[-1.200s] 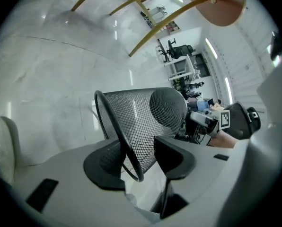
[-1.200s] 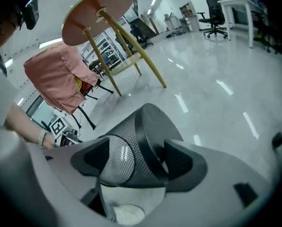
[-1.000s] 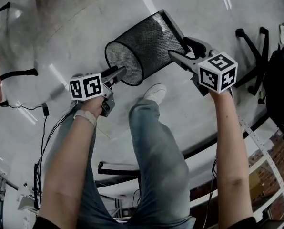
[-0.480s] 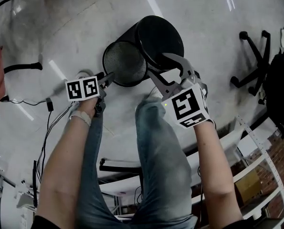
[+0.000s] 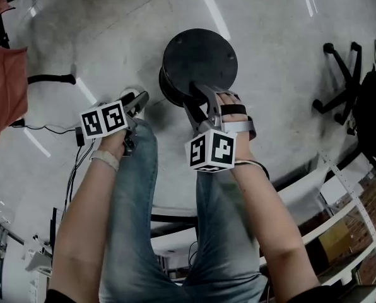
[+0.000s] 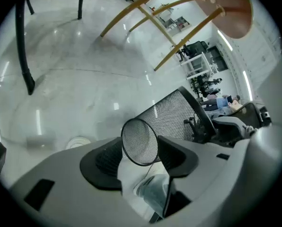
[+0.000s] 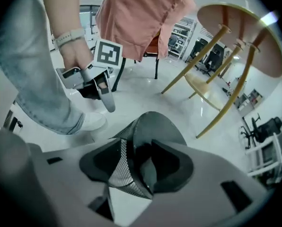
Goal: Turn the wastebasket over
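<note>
Two hand-held grippers and one overturned wastebasket over a pale floor.

**Head view:** the basket shows its solid base uppermost, just ahead of the person's legs. The right gripper is clamped on the basket's near edge, its jaws having just been closing. The left gripper hangs beside the basket, apart from it, its jaws having just been opening and now spread with nothing in them.

**Right gripper view:** only here is the grip itself visible, one jaw on the mesh wall and the other on the dark base. A wooden-legged stool stands behind.

**Left gripper view:** the basket appears tilted, its round end over the gap between the separated jaws. Contact cannot be judged there.
</note>
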Action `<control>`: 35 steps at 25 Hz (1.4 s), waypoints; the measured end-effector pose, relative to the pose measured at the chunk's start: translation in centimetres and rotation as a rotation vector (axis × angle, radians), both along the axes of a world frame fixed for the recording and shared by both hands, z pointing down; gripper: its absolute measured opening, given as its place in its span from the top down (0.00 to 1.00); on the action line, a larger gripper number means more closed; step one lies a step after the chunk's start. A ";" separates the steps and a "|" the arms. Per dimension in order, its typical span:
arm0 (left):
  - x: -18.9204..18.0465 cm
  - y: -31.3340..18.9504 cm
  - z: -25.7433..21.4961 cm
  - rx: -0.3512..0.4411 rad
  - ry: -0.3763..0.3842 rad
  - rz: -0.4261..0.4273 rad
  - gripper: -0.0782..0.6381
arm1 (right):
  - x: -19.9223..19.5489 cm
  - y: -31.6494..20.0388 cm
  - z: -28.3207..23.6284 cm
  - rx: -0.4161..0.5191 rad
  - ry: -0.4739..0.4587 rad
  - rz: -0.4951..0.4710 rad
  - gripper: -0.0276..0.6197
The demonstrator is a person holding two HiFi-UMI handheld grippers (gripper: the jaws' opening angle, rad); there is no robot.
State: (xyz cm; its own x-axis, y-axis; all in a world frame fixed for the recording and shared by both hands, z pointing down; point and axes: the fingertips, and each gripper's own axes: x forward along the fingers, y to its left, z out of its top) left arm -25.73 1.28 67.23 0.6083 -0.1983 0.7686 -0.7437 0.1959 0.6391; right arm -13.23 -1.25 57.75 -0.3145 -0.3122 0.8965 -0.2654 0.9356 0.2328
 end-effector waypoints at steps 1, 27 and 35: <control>-0.8 0.1 -0.3 0.003 -0.004 -0.001 0.55 | -0.7 0.1 0.1 0.013 0.009 -0.009 0.64; -2.4 -0.8 -4.3 0.089 0.073 -0.051 0.55 | 1.1 -7.3 3.9 0.090 0.192 0.057 0.77; 1.7 -6.1 -16.0 0.315 0.206 0.024 0.80 | 0.6 -7.9 -6.4 -0.047 -0.281 0.410 0.83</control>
